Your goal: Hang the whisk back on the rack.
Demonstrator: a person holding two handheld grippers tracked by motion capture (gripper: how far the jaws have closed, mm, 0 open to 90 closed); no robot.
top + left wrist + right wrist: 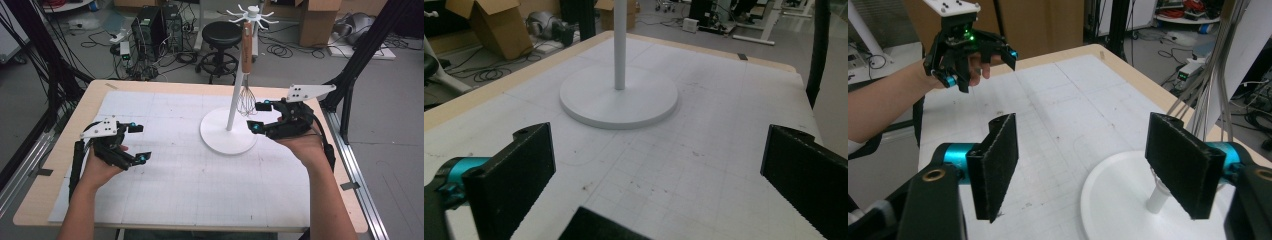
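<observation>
Wooden-handled, with a thin steel wire balloon, the whisk (246, 75) hangs upright from a white hook stand (228, 131) on the worktop (165, 165). Just beside its wires (not touching), the right tool (260, 116) stands released; the left tool (138, 143) is also released, well apart.

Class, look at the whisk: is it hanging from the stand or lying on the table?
Hanging: the whisk dangles from a hook atop the white stand, wires clear of the base.

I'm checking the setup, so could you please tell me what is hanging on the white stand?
A whisk with a wooden handle hangs from a hook at the top of the white stand, wire end down beside the pole. The other hooks look bare; the hook holding it is too small to make out.
</observation>
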